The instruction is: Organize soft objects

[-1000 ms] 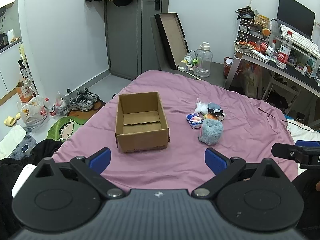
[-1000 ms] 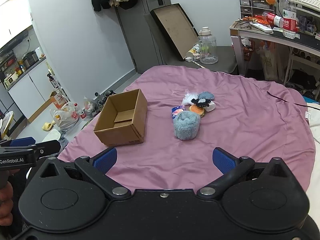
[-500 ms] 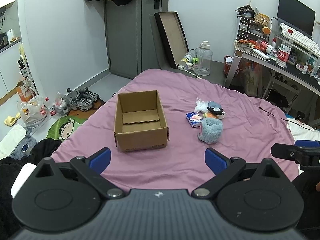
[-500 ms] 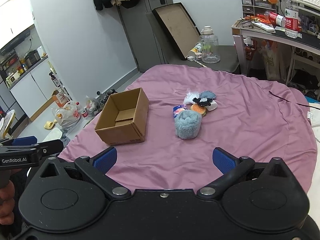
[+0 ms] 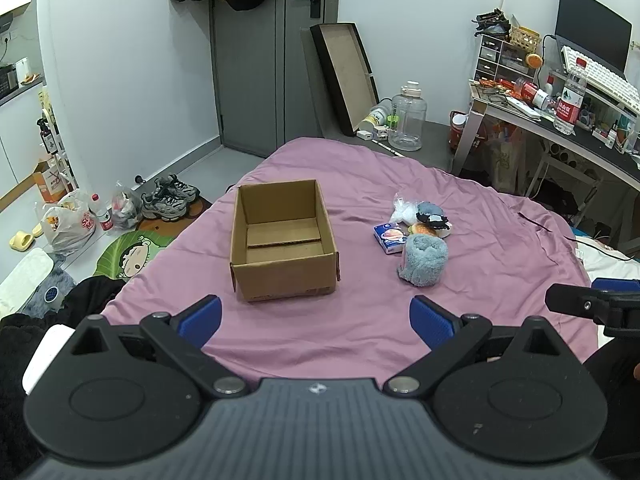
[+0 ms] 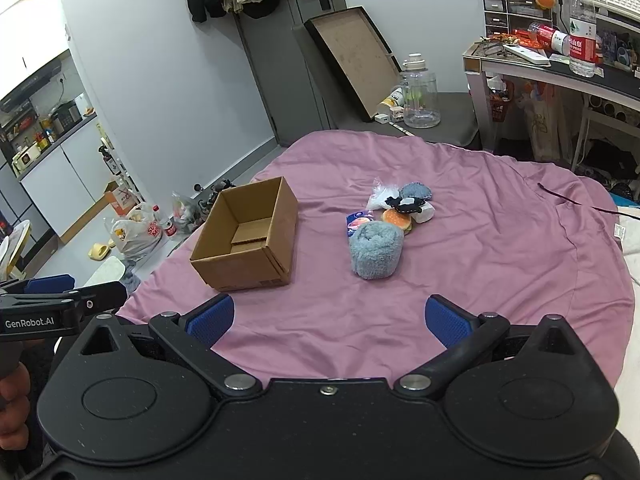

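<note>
Left gripper (image 5: 316,318): blue pads spread wide, nothing between them, held over the near edge of the bed. Right gripper (image 6: 330,318): same, pads wide apart and empty. Each gripper shows at the edge of the other's view, left one cut off at frame left, right one at frame right.

Purple bedsheet (image 5: 360,332): bare wrinkled stretch between the grippers and the objects. More bare sheet to the right of the pile, out to the rounded far edge.

Cardboard box (image 5: 282,240): open top, flaps folded flat inside on the floor, otherwise empty. Sits left of centre, near the bed's left edge. A clear strip of sheet separates it from the soft pile.

Soft objects, right of the box, bunched together:
- fluffy blue roll (image 6: 376,250), nearest, standing on end
- small blue packet (image 6: 356,222), just behind it on the left, partly hidden
- burger-shaped toy (image 6: 397,219), touching the roll's far side
- black-and-white piece (image 6: 408,204) over a white lump; shape hard to make out
- clear plastic bag (image 6: 380,196) and a blue-grey fuzzy piece (image 6: 416,191) at the back

Thin dark cord (image 6: 560,198) lies on the sheet far right.

Beyond the bed: clear water jug (image 5: 408,118) on the floor, cluttered desk (image 5: 560,128) to the right, sneakers (image 5: 170,196) and bags on the floor left.
</note>
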Demonstrator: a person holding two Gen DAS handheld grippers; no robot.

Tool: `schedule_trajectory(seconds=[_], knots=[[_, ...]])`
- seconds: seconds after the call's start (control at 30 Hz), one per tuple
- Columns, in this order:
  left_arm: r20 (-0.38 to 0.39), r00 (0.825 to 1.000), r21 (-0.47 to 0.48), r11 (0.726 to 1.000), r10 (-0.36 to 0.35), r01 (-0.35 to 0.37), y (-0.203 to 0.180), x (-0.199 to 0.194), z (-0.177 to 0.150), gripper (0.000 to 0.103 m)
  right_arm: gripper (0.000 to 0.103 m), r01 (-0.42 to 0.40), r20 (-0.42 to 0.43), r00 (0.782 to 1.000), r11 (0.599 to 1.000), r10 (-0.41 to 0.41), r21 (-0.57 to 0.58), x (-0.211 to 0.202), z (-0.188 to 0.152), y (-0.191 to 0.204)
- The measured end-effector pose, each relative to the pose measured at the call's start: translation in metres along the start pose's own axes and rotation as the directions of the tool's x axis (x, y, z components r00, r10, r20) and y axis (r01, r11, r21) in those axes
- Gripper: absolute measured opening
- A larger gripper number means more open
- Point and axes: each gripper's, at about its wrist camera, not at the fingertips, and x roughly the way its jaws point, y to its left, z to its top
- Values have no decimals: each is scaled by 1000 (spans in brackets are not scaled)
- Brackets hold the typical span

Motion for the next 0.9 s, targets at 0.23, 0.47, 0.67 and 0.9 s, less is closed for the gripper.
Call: schedule_trajectory(seconds=[0.23, 0.47, 0.67, 0.9], knots=[[-2, 1000, -6, 1000, -2, 1, 2, 1, -3, 100, 103, -2, -1, 1000, 1000, 2, -1, 0, 0, -1], [3, 1000, -5, 1000, 9, -9, 6, 1, -7, 100, 103, -17, 4, 1000, 1000, 17, 21, -2, 0, -6], [-1, 1000, -7, 1000, 10, -10, 9, 5, -8, 100, 103, -19, 20, 1000, 1000, 18, 18, -6, -2, -8], [-20, 1000, -15, 1000, 9, -9, 12, 18, -8, 100, 103, -21, 21, 1000, 1000, 21, 21, -4, -2, -11]])
